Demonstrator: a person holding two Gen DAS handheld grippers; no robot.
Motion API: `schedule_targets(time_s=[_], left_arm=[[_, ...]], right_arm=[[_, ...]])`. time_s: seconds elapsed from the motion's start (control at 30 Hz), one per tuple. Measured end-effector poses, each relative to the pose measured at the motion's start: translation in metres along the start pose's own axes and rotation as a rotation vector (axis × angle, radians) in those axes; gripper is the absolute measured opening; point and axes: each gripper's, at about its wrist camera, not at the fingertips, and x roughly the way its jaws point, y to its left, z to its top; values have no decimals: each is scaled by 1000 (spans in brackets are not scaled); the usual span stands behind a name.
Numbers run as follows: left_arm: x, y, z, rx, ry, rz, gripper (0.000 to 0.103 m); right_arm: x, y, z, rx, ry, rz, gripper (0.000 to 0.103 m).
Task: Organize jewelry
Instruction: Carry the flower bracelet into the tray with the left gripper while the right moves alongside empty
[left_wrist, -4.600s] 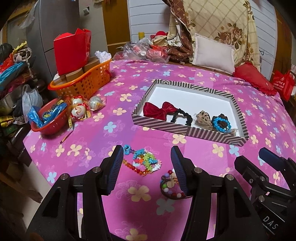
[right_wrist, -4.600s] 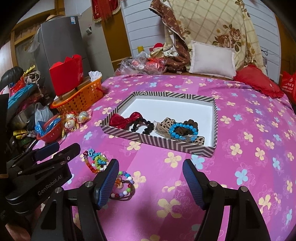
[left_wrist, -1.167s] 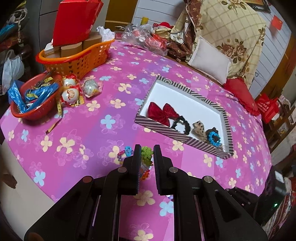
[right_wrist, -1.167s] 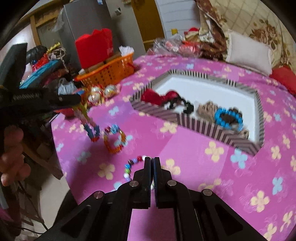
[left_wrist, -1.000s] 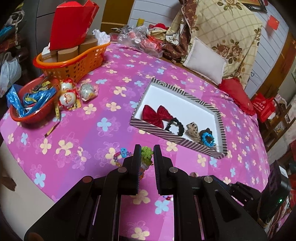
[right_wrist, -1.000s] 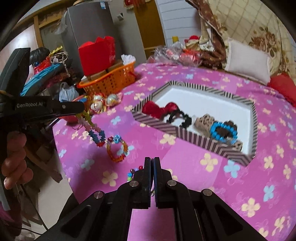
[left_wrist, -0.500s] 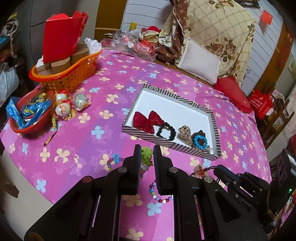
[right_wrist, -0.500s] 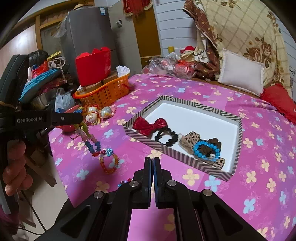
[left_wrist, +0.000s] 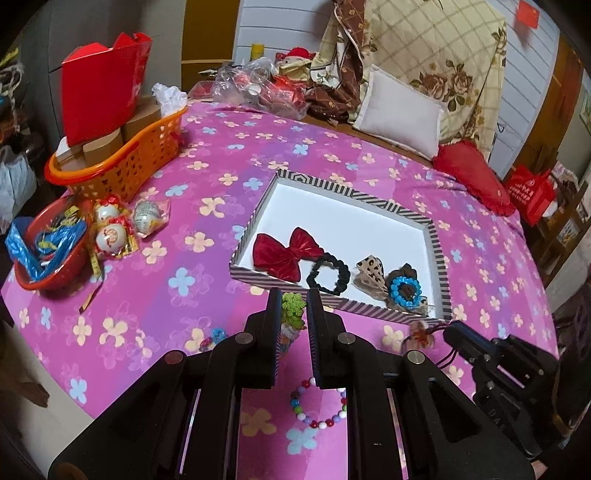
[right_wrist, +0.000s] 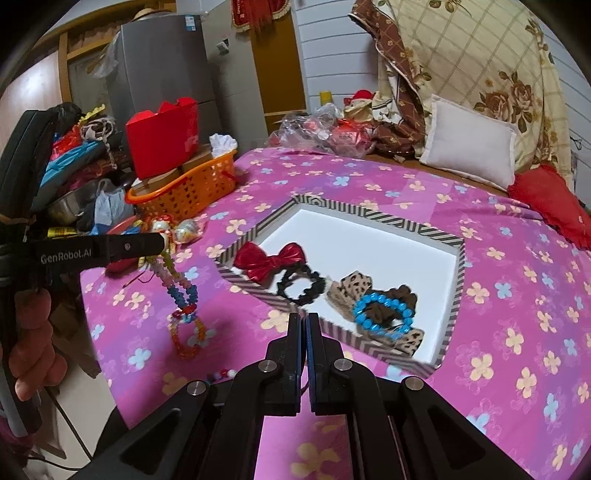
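Note:
My left gripper (left_wrist: 293, 295) is shut on a flower-bead bracelet (left_wrist: 293, 308). In the right wrist view this bracelet (right_wrist: 177, 280) hangs from the left gripper (right_wrist: 160, 242), with an orange ring (right_wrist: 188, 334) dangling low over the cloth. My right gripper (right_wrist: 306, 317) is shut. In the left wrist view it (left_wrist: 448, 328) pinches a corded charm bracelet (left_wrist: 419, 334) just before the striped box (left_wrist: 437, 258). The box holds a red bow (left_wrist: 286, 251), a black scrunchie (left_wrist: 328, 275), a leopard bow (left_wrist: 371, 275) and a blue bead bracelet (left_wrist: 406, 290). A multicoloured bead bracelet (left_wrist: 319, 406) lies on the cloth under my left gripper.
An orange basket (left_wrist: 122, 162) with a red box, a red bowl (left_wrist: 48, 251) and wrapped balls (left_wrist: 110, 236) crowd the table's left side. A white cushion (left_wrist: 402, 114) and a red one (left_wrist: 469, 177) lie beyond the box. The table edge curves close on the left.
Both grippers have moved toward the striped box with their bracelets still held. The box sits closer in both views, and the multicoloured bracelet has come into view below my left gripper.

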Motion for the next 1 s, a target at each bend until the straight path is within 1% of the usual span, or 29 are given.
schedule_targets(time_s=[0.17, 0.3, 0.43, 0.6, 0.73, 0.87, 1.0], left_arm=[[15, -9, 11, 24, 5, 25, 12], [28, -18, 27, 36, -1, 40, 12], [42, -27, 45, 42, -7, 48, 12], [71, -37, 65, 40, -6, 69, 12], [104, -43, 71, 35, 24, 91, 12], [133, -48, 66, 37, 63, 108, 12], [155, -55, 55, 43, 100, 108, 12]], right_arm=[[12, -16, 14, 5, 6, -24, 2], [22, -29, 28, 19, 1, -35, 2], [36, -40, 43, 45, -1, -38, 2], [62, -54, 57, 101, 2, -20, 2], [85, -65, 55, 141, 21, -17, 2], [103, -84, 39, 192, 67, -37, 2], [115, -102, 19, 222, 113, -64, 2]])
